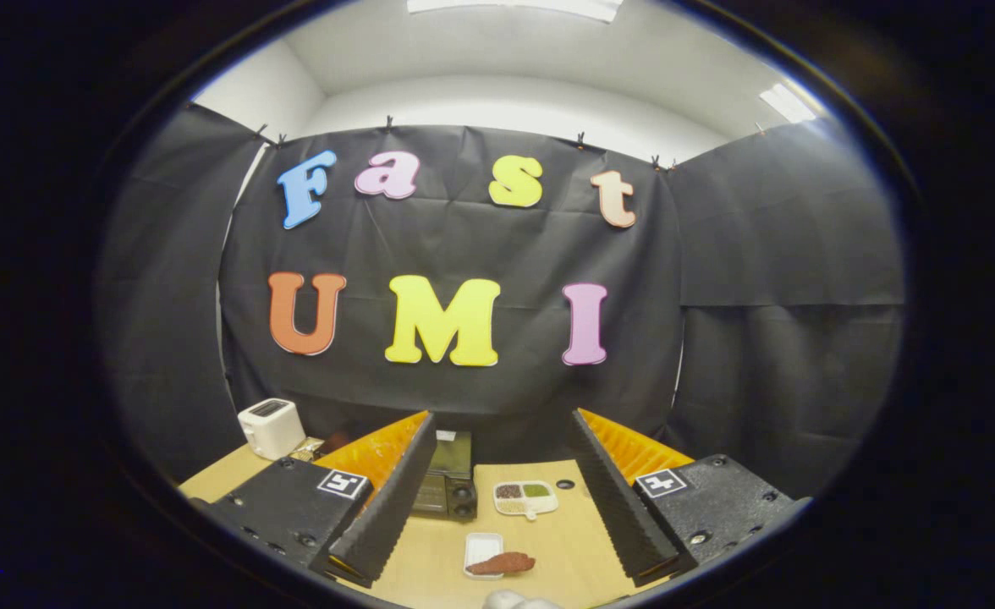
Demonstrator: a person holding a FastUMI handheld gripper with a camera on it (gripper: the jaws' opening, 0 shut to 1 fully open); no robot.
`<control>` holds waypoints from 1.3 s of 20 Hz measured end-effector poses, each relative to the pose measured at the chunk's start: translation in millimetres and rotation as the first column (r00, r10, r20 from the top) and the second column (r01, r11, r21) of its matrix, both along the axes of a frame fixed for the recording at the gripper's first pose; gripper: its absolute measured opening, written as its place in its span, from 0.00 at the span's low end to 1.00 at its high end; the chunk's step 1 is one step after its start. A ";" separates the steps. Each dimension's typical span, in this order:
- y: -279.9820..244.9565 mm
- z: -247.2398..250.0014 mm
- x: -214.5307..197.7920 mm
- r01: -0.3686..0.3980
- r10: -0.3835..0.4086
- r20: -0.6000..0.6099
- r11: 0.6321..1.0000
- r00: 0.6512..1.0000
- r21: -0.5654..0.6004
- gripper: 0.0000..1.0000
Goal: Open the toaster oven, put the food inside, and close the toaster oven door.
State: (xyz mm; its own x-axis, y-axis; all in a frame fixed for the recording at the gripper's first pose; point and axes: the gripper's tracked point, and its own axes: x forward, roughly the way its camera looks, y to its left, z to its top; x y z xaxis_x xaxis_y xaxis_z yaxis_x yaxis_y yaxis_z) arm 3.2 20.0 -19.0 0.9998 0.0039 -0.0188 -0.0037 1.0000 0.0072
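1. In the gripper view we see our gripper [497, 507] held above a tan wooden table [565, 550], its two ridged black fingers spread wide apart with nothing between the pads.
2. The toaster oven [445, 486], black and small, stands on the table beyond the fingers, beside the left finger's inner face, which hides part of it. Its door appears to be folded down, though the part is too small for us to be sure.
3. The food [502, 562], a reddish-brown piece, lies partly on a small white tray [481, 548] on the table, nearer to us than the oven and between the two fingers.
4. A white divided dish [525, 499] with dark, green and pale fillings sits just right of the oven.
5. A white pop-up toaster [272, 427] stands at the table's far left, beyond the left finger, close to the black cloth wall [464, 397].
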 end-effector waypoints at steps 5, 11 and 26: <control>40.8 -34.2 37.7 -0.021 0.021 -0.028 1.000 0.999 0.009 1.00; 113.6 -96.4 108.9 -0.095 0.098 -0.103 0.995 0.990 0.030 1.00; 229.9 -247.0 251.2 -0.149 0.156 -0.351 0.988 0.923 0.047 1.00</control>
State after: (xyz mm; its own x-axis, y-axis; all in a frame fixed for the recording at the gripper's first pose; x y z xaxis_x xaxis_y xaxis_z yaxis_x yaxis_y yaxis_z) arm 254.4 249.9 -265.9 0.9157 0.1599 -0.3687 -0.1502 0.9871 0.0549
